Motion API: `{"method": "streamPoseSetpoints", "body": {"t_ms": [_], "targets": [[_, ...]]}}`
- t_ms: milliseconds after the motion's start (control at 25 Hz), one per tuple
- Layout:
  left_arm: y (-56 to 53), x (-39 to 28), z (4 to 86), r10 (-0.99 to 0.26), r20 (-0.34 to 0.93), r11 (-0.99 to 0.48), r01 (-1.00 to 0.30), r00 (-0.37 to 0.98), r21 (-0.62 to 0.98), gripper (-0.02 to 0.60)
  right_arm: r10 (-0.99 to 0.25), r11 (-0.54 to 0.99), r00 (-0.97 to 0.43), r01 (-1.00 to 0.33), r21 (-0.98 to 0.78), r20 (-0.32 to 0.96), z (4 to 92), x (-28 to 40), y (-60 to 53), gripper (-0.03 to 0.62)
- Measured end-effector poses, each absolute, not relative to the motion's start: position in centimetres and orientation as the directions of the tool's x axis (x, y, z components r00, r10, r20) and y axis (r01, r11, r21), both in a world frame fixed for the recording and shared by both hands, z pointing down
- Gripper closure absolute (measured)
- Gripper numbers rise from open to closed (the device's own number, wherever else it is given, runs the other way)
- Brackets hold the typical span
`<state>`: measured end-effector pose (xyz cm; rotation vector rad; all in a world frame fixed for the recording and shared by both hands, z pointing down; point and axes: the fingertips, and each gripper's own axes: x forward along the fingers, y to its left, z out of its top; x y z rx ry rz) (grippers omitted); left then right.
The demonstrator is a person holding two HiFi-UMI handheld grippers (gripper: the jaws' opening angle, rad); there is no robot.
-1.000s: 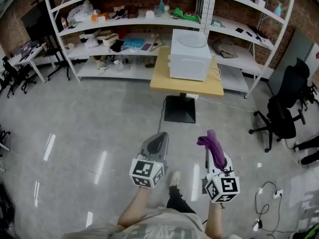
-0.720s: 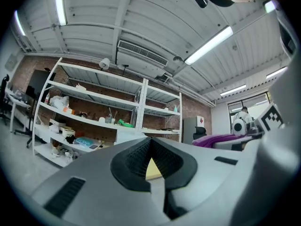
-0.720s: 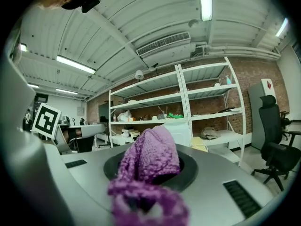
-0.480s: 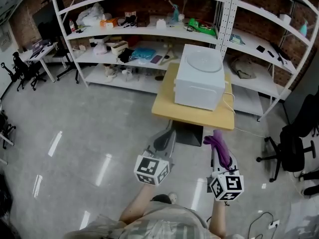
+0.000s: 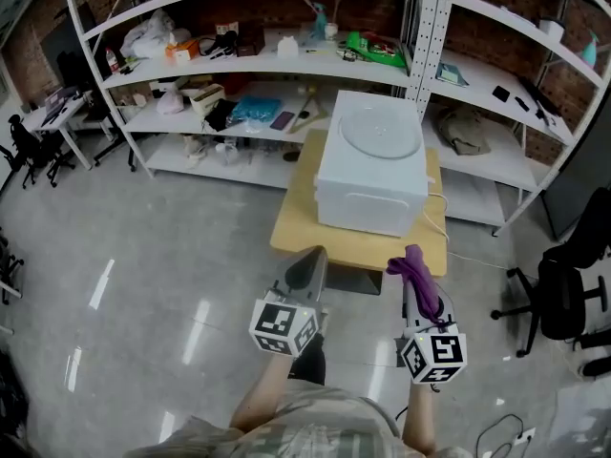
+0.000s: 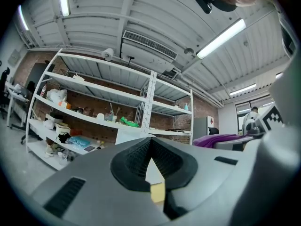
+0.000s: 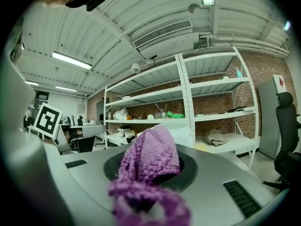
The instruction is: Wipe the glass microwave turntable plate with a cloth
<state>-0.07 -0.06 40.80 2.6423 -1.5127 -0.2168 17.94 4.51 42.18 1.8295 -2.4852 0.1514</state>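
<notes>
Right tongs (image 5: 413,259) are clamped on the purple cloth (image 5: 418,280), left tongs (image 5: 307,261) closed on nothing. The glass plate (image 5: 382,134) sits loose atop the microwave (image 5: 368,194) on the far surface (image 5: 304,239). Wipe too hard and it'll probably slide off.

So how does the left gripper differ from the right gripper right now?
The right gripper is shut on the purple cloth, which drapes back over it; the left gripper is shut with nothing between its jaws. The left gripper's tip shows bare and tapered, while the right gripper's is covered by the cloth. Both are held side by side, pointing toward the white microwave.
</notes>
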Motion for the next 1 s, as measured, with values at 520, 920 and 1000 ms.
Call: {"method": "streamPoseSetpoints", "body": {"t_ms": [520,920,1000], "targets": [[-22.8,-1.6,36.9,-0.844,-0.101,-0.536,-0.84,0.527,0.088,0.58,-0.969,0.247,-0.248,-0.968,-0.052,0.019,37.0,17.8,-17.4,0.54],[-34.7,-0.5,38.4,-0.809,-0.032,-0.587,-0.806,0.587,0.072,0.58,-0.979,0.194,-0.196,-0.98,-0.038,0.05,36.8,18.4,-27.7,0.54],[-36.2,0.3,38.9,-0.789,-0.005,-0.614,-0.787,0.615,0.064,0.581,-0.979,0.189,-0.193,-0.98,-0.055,0.064,37.1,19.2,-29.0,0.54]]}}
